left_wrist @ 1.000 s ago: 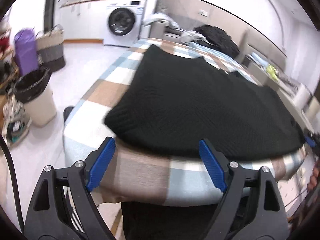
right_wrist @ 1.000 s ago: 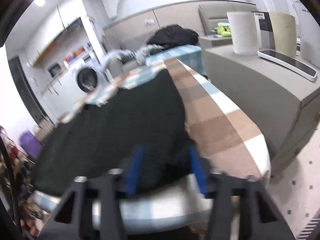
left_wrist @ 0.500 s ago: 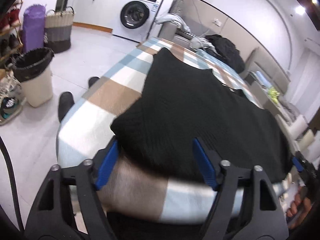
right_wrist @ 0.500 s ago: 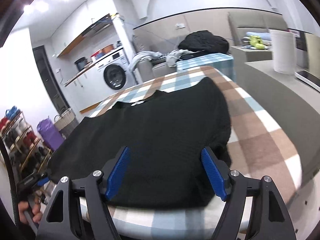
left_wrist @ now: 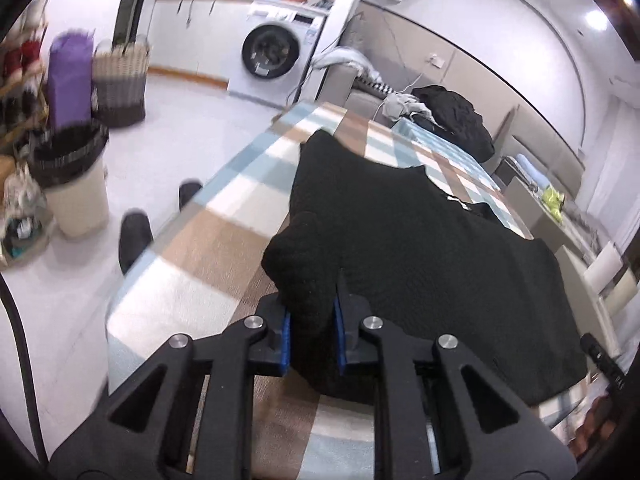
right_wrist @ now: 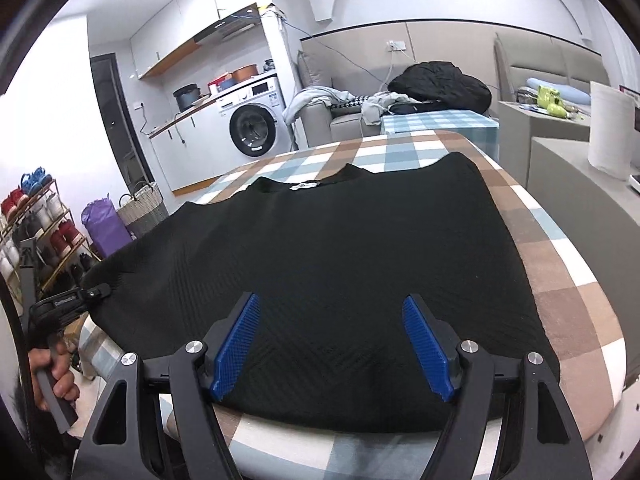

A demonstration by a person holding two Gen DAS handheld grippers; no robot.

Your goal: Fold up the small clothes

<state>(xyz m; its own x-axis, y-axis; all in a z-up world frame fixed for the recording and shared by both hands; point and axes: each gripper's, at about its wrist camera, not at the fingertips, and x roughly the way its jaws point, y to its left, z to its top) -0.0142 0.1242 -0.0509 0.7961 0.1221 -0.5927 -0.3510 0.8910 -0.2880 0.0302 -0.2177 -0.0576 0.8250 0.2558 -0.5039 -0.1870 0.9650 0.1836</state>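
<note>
A black knit sweater (left_wrist: 420,248) lies spread flat on a table with a checked cloth (left_wrist: 208,248). My left gripper (left_wrist: 310,308) is at its near left corner. The jaws are closing, and the blue pads press on a bunched-up fold of the fabric, raised a little off the cloth. In the right wrist view the sweater (right_wrist: 340,232) fills the table (right_wrist: 560,280), collar at the far side. My right gripper (right_wrist: 332,320) hovers over the near hem with its jaws opening wide; the pads do not press on the fabric. The left gripper (right_wrist: 76,298) and the hand holding it show at the left edge.
Left of the table stand a lined bin (left_wrist: 74,184), a woven basket (left_wrist: 120,80) and a purple bag (left_wrist: 68,76); a washing machine (left_wrist: 272,52) is behind. A black clothes pile (right_wrist: 440,80) lies beyond the table. A paper roll (right_wrist: 610,128) stands on the grey counter at right.
The left jaws have gone from wide open to closed on the sweater's corner, which is now bunched and lifted. The right jaws have widened and that gripper has shifted along the hem.
</note>
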